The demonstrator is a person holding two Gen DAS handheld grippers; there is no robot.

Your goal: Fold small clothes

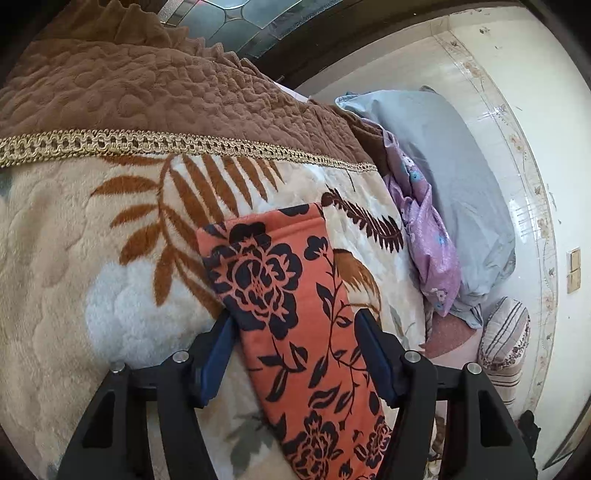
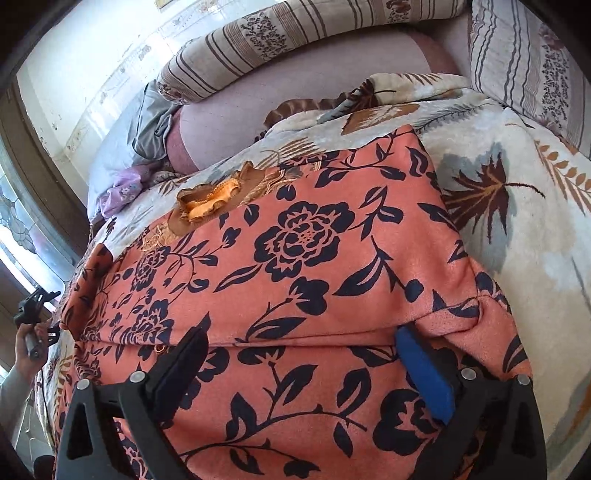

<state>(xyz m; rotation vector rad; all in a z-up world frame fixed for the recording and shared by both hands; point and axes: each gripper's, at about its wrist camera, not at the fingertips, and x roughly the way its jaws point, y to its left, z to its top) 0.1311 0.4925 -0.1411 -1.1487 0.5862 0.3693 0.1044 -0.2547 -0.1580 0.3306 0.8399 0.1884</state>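
Observation:
An orange garment with a dark navy flower print (image 1: 295,302) lies flat on a cream blanket with brown leaves (image 1: 92,240). In the left wrist view it is a narrow strip running between the fingers of my left gripper (image 1: 295,321), which is open just above it. In the right wrist view the same garment (image 2: 295,251) spreads wide, with a folded edge running across near the fingertips. My right gripper (image 2: 303,339) is open over that fold. An orange ruffled trim (image 2: 210,199) shows at the garment's far left edge. The left gripper in a hand (image 2: 35,314) shows at the far left.
A brown quilted cover with gold braid (image 1: 147,96) lies beyond the blanket. A grey pillow (image 1: 454,177) and purple floral cloth (image 1: 428,229) sit at the right. Striped pillows (image 2: 295,33) line the far side by the white wall (image 2: 92,74). A window (image 2: 22,229) is at the left.

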